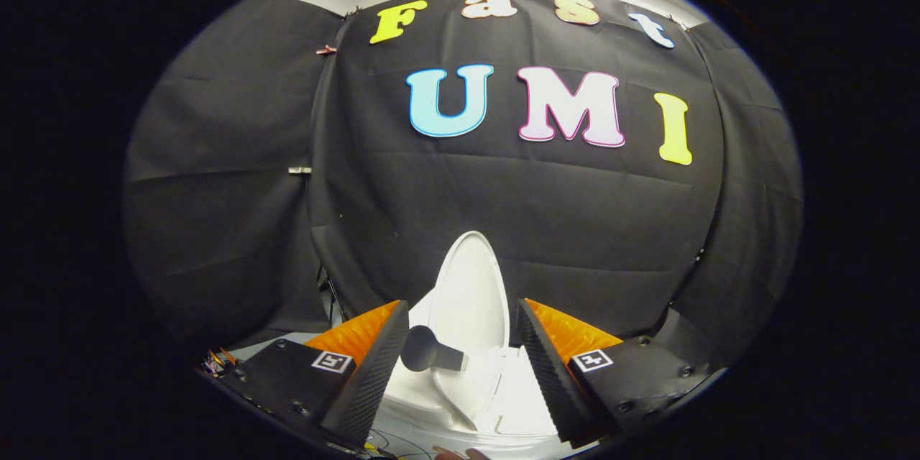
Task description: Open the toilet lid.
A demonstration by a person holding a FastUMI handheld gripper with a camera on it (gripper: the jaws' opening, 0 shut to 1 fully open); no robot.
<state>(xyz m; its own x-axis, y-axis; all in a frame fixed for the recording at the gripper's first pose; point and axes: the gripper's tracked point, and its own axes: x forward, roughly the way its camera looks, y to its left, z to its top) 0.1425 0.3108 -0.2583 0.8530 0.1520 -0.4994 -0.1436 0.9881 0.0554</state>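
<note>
Toilet lid stands upright against the booth wall, so it looks opened. Claw gapes wide, empty, w/ lid's dark handle between fingers.

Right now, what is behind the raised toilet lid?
Behind the raised toilet lid hangs the black cloth wall. Whatever stands directly behind the lid is covered by it. The open gripper holds nothing; a dark handle lies between its fingers.
</note>
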